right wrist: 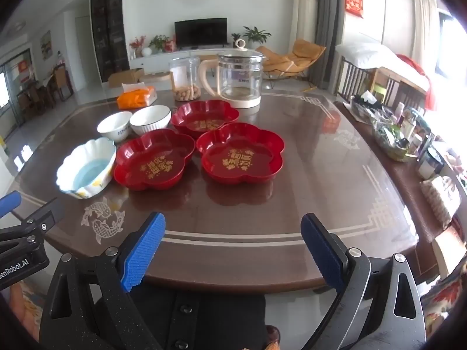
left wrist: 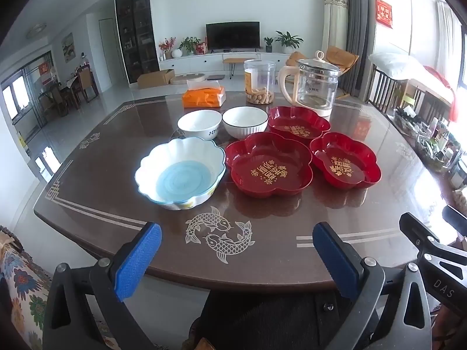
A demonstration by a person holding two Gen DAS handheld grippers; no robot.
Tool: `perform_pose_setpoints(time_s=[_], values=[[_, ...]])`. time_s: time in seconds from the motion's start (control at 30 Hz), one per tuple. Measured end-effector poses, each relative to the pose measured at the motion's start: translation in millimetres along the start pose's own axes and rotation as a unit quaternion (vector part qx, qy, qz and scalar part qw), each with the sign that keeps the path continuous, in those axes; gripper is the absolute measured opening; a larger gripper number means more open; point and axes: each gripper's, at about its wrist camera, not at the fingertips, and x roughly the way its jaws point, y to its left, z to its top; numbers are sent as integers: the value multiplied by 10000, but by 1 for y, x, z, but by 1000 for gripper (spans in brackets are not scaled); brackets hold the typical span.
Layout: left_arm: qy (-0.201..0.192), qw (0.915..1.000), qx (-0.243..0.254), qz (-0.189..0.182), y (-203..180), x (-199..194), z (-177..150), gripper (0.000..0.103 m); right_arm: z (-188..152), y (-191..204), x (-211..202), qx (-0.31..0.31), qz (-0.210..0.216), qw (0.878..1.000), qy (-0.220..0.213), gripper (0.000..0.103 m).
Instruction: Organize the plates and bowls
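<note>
The left gripper (left wrist: 236,234) and right gripper (right wrist: 233,227) both hang spread wide and empty over the near edge of the glossy brown table (right wrist: 306,175). Ahead of the left lies a scalloped white bowl with a blue floor (left wrist: 179,172); beyond it stand two round white bowls (left wrist: 200,124) side by side. Three red flower-shaped plastic plates (right wrist: 240,153) cluster ahead of the right gripper.

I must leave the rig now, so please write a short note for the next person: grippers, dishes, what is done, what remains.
Left gripper: open, empty, at the near table edge.
Right gripper: open, empty, at the near edge too.
Dishes on the table: three red plates, scalloped bowl, two white bowls, all separate.
Done: nothing stacked.
Left: group plates together, bowls together.
</note>
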Motion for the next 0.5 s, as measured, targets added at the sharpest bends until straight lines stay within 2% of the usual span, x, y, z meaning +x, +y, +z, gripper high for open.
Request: perform_pose_setpoints(time_s=[0.1, 0.17, 0.5], values=[[-36, 9999, -93, -32, 9, -2, -6, 103, 0, 3, 3, 12, 19, 10000, 78, 96], [136, 9998, -131, 29, 7, 3, 3, 103, 0, 6, 4, 13, 32, 9999, 103, 96], [145, 9997, -166, 35, 6, 5, -7, 103, -9, 9, 1, -67, 11, 9999, 90, 96]])
